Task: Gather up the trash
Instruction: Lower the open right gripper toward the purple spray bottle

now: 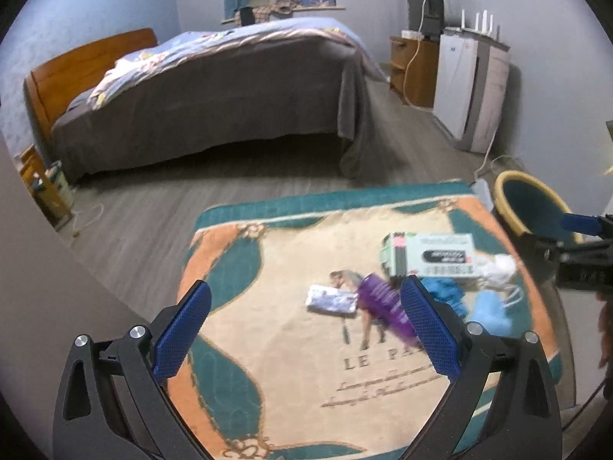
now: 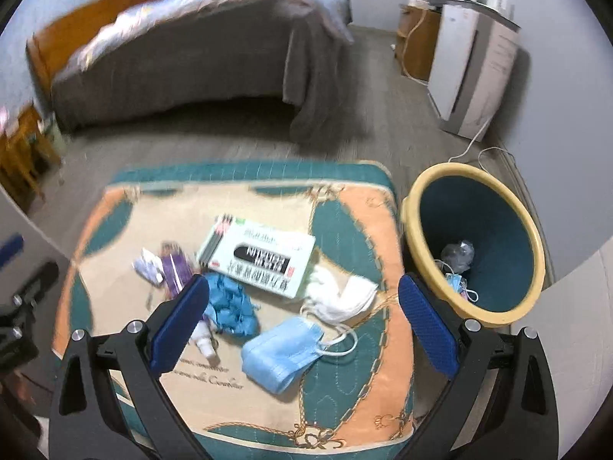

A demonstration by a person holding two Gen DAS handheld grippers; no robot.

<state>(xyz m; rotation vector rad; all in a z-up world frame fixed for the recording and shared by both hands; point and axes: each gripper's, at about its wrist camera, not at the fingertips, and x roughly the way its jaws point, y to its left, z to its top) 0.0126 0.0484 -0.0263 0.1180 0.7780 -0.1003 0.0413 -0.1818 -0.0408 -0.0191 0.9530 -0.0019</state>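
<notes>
Trash lies on a patterned mat [image 2: 356, 222]: a pale green carton [image 2: 264, 258], a crumpled blue glove [image 2: 230, 306], a blue face mask [image 2: 281, 350], a white mask [image 2: 341, 293], a purple tube [image 2: 176, 268] and a small silvery packet [image 2: 147, 266]. The yellow-rimmed bin [image 2: 475, 241] stands to the mat's right and holds a mask and a clear wad. My right gripper [image 2: 302, 329] hovers open over the blue mask. My left gripper [image 1: 306, 329] is open above the mat, with the purple tube [image 1: 383, 303] and packet [image 1: 331, 299] ahead of it. The carton [image 1: 433, 257] and bin [image 1: 532, 207] show at right.
A bed [image 1: 214, 92] with a grey cover fills the far side. A white cabinet [image 1: 471, 88] and a wooden stand [image 1: 413, 69] line the right wall, with a cable trailing on the floor. The right gripper's body [image 1: 574, 257] reaches in at the left view's right edge.
</notes>
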